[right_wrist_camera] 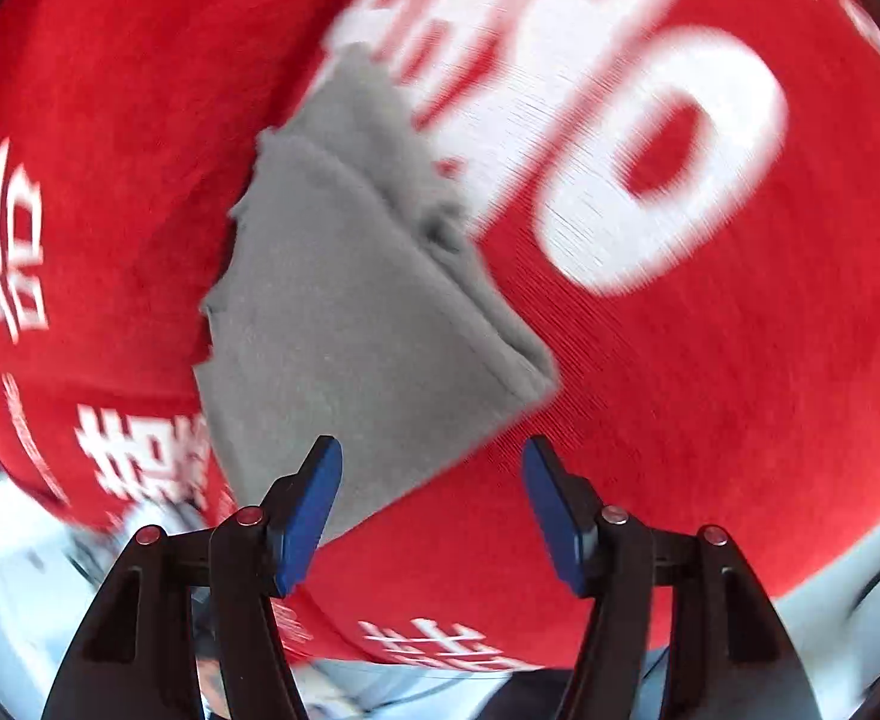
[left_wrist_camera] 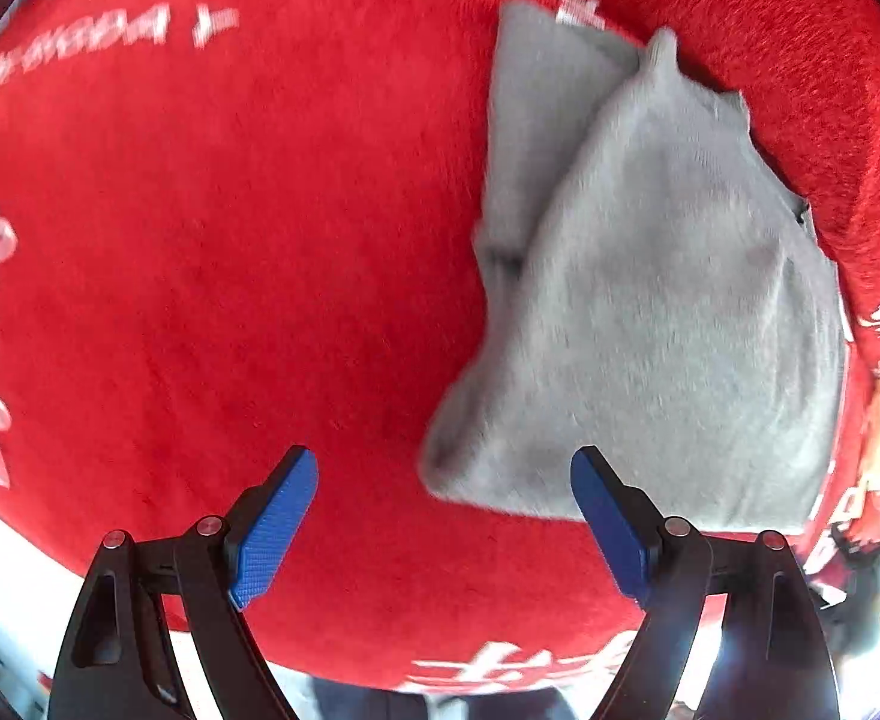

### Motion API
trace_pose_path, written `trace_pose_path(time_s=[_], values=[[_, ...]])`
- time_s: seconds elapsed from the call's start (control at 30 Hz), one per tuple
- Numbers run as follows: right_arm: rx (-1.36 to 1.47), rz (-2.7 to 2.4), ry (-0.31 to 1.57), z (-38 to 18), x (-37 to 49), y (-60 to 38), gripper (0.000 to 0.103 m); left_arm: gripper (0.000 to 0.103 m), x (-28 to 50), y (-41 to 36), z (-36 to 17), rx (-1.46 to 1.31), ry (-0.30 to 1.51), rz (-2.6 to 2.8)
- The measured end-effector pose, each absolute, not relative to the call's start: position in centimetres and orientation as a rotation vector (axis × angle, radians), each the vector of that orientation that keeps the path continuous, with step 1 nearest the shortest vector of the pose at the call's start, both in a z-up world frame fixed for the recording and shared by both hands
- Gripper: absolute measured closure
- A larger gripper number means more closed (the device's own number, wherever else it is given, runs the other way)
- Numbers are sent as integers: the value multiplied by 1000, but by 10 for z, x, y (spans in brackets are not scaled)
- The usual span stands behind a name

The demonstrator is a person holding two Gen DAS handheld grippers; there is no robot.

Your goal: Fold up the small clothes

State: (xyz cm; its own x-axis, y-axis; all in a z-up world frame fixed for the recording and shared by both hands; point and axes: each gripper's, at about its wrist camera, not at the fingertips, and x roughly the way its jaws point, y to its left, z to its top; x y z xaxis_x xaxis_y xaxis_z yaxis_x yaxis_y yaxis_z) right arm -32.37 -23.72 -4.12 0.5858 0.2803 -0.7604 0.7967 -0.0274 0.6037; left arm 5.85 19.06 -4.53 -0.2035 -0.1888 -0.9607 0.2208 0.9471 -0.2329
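A small grey garment (left_wrist_camera: 649,300) lies folded on the red cloth (left_wrist_camera: 230,240), with one flap laid slantwise over a lower layer. My left gripper (left_wrist_camera: 442,468) hangs over the cloth with its blue pads (left_wrist_camera: 278,528) spread wide; the garment's near corner reaches just between them, untouched. In the right wrist view the same grey garment (right_wrist_camera: 356,312) lies ahead and to the left. My right gripper (right_wrist_camera: 434,456) is open above its near edge, the left pad (right_wrist_camera: 311,510) over the fabric, nothing pinched.
The red cloth carries large white lettering (right_wrist_camera: 649,138) and covers the table; its near edge (left_wrist_camera: 499,678) drops off just below the grippers. A pale floor and dark shapes (left_wrist_camera: 859,600) show past the edge at the right.
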Motion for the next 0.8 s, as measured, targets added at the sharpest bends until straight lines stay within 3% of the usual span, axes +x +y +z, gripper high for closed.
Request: trace_pose_path(time_s=[0.13,0.17,0.2,0.23,0.3,0.4,0.5,0.7,0.8], values=[[1705,-561,773,-51,-337,-243,38,16,48,188,-52,-61,1739,-329],[1717,-572,759,-54,-336,-245,42,16,49,188,-50,-75,1725,-321],[1719,-583,770,-57,-332,-247,72,30,50,188,-48,-95,1710,-310],[1712,-581,797,-60,-323,-244,94,62,53,190,-46,-117,1696,-294],[1623,-582,871,-50,-309,-247,94,83,60,192,-45,-143,1694,-297],[1422,-532,951,-15,-293,-251,95,96,61,193,-34,-130,1666,-332],[1305,-514,1016,-2,-286,-256,95,95,52,196,-23,-84,1633,-378],[1172,-528,1188,-39,-266,-254,95,95,40,175,-39,-3,1612,-394],[1155,-538,1212,-27,-267,-252,87,95,35,172,-31,91,1599,-435]])
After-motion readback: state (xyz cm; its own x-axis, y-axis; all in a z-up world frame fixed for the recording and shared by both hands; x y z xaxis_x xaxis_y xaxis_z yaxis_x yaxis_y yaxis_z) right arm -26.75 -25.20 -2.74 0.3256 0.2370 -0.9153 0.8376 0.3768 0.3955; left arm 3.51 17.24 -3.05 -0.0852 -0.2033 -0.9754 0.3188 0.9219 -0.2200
